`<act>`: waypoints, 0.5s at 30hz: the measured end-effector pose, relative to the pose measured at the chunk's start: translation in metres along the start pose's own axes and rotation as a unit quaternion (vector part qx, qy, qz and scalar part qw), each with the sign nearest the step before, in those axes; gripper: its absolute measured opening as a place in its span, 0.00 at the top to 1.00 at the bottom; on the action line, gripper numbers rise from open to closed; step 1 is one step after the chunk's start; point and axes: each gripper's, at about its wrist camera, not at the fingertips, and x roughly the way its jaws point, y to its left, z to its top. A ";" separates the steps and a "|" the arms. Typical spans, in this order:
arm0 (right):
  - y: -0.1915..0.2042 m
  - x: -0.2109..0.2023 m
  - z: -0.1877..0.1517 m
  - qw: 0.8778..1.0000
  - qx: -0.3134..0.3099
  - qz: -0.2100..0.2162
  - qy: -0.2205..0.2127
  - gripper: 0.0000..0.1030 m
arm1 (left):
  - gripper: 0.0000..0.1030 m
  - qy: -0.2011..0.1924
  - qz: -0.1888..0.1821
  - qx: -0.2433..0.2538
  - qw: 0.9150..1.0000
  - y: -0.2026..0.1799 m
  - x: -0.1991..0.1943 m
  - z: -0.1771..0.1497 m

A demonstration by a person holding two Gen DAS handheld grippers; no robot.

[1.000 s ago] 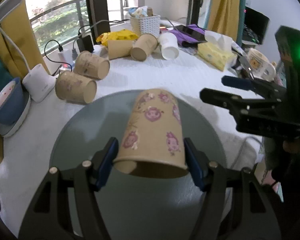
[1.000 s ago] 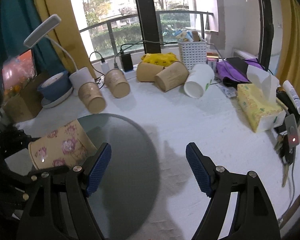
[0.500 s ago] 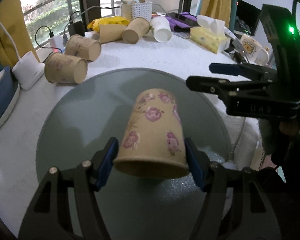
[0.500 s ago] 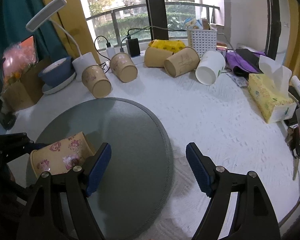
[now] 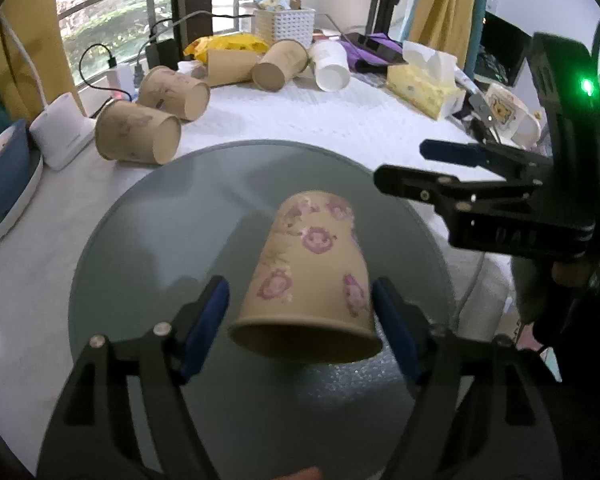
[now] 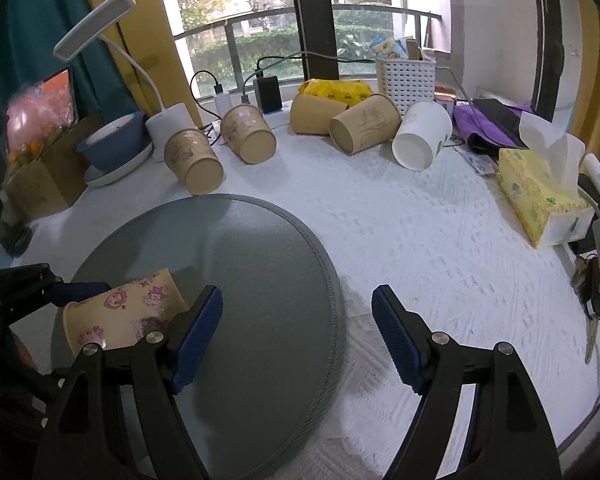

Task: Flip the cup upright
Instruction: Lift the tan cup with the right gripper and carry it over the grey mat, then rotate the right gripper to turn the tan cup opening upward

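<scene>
A tan paper cup with pink flowers (image 5: 312,280) lies on its side on the round grey mat (image 5: 172,240), rim toward the left wrist camera. My left gripper (image 5: 300,312) is open around it, with a gap on each side between the blue pads and the cup. In the right wrist view the cup (image 6: 128,312) lies at the lower left on the mat (image 6: 268,280), between the left gripper's fingers. My right gripper (image 6: 296,332) is open and empty over the mat's right edge; it also shows in the left wrist view (image 5: 452,168).
Several paper cups lie on their sides at the back of the white table: two tan (image 6: 194,160) (image 6: 248,140), two more (image 6: 364,124) and a white one (image 6: 422,140). A tissue box (image 6: 540,196), white basket (image 6: 404,76), desk lamp (image 6: 172,124), blue bowl (image 6: 112,148) and keys (image 6: 596,280) ring the table.
My left gripper has opened: its pads were pressed on the flowered cup and now stand apart from it. The cup rests lower on the mat. The right gripper stays open.
</scene>
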 end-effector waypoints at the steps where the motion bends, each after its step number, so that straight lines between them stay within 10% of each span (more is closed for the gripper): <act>1: 0.000 0.000 0.000 1.000 -0.003 0.001 0.000 0.22 | 0.24 -0.002 -0.001 -0.003 1.000 0.000 -0.002 0.000; 15: 0.029 -0.003 0.029 0.976 -0.196 0.086 0.047 0.22 | 0.21 -0.069 0.024 -0.109 0.991 0.018 -0.042 -0.019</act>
